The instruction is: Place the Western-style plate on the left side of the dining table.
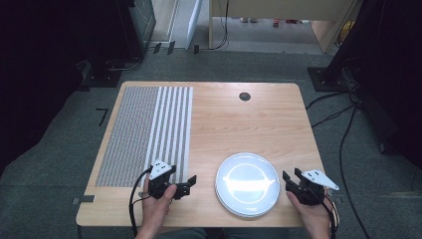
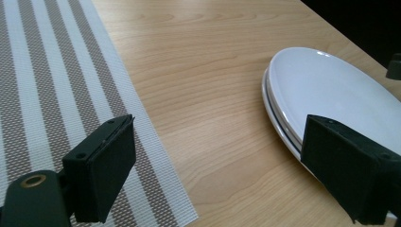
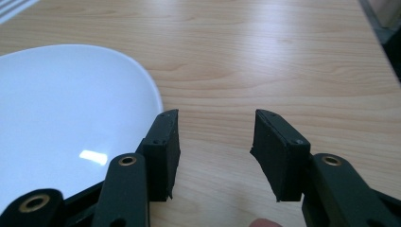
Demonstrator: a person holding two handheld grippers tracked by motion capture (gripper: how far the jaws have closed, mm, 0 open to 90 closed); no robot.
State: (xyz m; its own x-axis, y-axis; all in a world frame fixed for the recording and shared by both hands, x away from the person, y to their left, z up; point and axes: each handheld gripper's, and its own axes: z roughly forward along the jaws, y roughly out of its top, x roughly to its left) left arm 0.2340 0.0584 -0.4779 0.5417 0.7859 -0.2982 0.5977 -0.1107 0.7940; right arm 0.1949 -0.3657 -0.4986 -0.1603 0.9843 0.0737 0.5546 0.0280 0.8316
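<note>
Striped placemat (image 1: 144,134), stacked plates' (image 2: 283,123) double rim

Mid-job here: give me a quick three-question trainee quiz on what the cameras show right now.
1. True or false: the right gripper grips the white plates.
2. What lies left of the plates on the table? A) a striped placemat B) a towel C) a tray
3. How many plates are stacked, judging from the left gripper view?

Key
1. False: its jaws stand apart over bare wood beside the rim.
2. A, the striped placemat.
3. At least two rims show; the left gripper is open beside them.
</note>
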